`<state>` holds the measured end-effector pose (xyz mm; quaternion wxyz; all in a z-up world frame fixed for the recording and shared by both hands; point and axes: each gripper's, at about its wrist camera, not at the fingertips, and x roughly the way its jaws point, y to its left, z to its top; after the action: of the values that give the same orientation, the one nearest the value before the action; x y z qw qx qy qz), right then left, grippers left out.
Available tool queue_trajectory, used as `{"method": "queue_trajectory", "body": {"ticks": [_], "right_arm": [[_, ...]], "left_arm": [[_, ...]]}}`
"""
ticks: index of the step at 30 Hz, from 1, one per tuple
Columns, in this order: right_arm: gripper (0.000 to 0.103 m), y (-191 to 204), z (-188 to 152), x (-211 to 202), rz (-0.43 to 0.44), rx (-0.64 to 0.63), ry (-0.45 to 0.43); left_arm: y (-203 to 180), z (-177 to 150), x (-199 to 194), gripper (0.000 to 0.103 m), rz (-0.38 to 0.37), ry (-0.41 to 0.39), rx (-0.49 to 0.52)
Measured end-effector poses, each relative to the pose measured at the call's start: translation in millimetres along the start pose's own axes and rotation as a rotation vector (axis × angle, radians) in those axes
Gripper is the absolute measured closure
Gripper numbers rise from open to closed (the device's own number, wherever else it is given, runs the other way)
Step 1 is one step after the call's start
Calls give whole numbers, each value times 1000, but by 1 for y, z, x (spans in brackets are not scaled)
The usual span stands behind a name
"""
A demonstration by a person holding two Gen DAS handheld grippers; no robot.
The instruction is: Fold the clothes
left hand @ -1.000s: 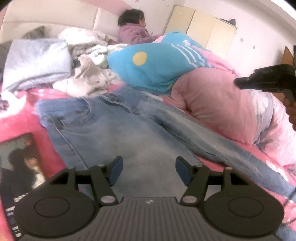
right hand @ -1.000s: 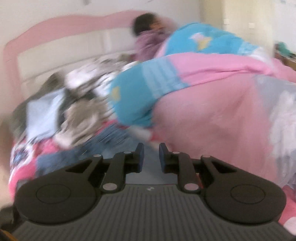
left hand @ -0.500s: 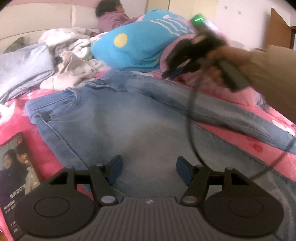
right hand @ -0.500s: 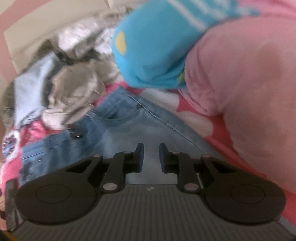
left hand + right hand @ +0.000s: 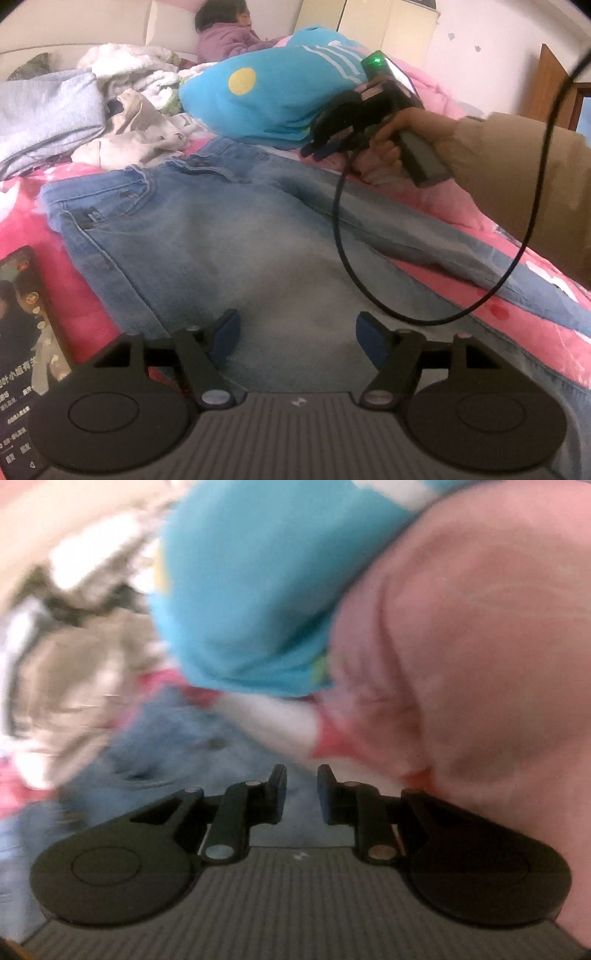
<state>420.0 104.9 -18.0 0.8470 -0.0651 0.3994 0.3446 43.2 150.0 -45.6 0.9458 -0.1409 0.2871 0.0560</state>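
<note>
Pale blue jeans (image 5: 258, 229) lie spread flat on the pink bed, waistband to the left and legs running off right. My left gripper (image 5: 297, 326) hovers low over the seat of the jeans; its jaws are opening and only denim lies below them. A hand in a tan sleeve holds my right gripper (image 5: 314, 149) at the far edge of the jeans, beside the blue quilt. In the blurred right wrist view the right gripper (image 5: 301, 775) shows a narrow gap with nothing in it, over the jeans (image 5: 177, 746).
A phone (image 5: 22, 332) lies on the bed at the left. A heap of crumpled clothes (image 5: 129, 125) and a grey garment (image 5: 44, 114) sit behind the jeans. A blue quilt (image 5: 273, 92) and pink bedding (image 5: 461, 646) bulk up at the far right. A person (image 5: 225, 33) sits by the headboard. A black cable (image 5: 340, 240) loops over the jeans.
The right gripper has come in from the right and dropped to the far edge of the jeans. The left gripper's jaws stand slightly wider; it has hardly shifted.
</note>
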Motion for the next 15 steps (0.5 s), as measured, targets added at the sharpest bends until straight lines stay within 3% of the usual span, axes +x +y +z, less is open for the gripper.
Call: {"method": "queue_trajectory", "body": {"ticks": [2, 4, 6, 8, 9, 15], "right_arm": [[85, 5, -7, -1, 78, 10, 46], [84, 6, -14, 9, 54, 29, 89], [84, 2, -17, 18, -40, 56, 90], [83, 3, -17, 6, -108, 61, 29], [83, 4, -17, -8, -101, 52, -10], [80, 42, -40, -111, 37, -94, -176]], "left_arm": [[-1, 0, 0, 32, 3, -2, 0], [-1, 1, 0, 32, 6, -4, -1], [-2, 1, -2, 32, 12, -9, -2], [-3, 2, -7, 32, 25, -22, 0], [-3, 3, -10, 32, 33, -30, 3], [-1, 13, -35, 32, 47, -68, -9]]}}
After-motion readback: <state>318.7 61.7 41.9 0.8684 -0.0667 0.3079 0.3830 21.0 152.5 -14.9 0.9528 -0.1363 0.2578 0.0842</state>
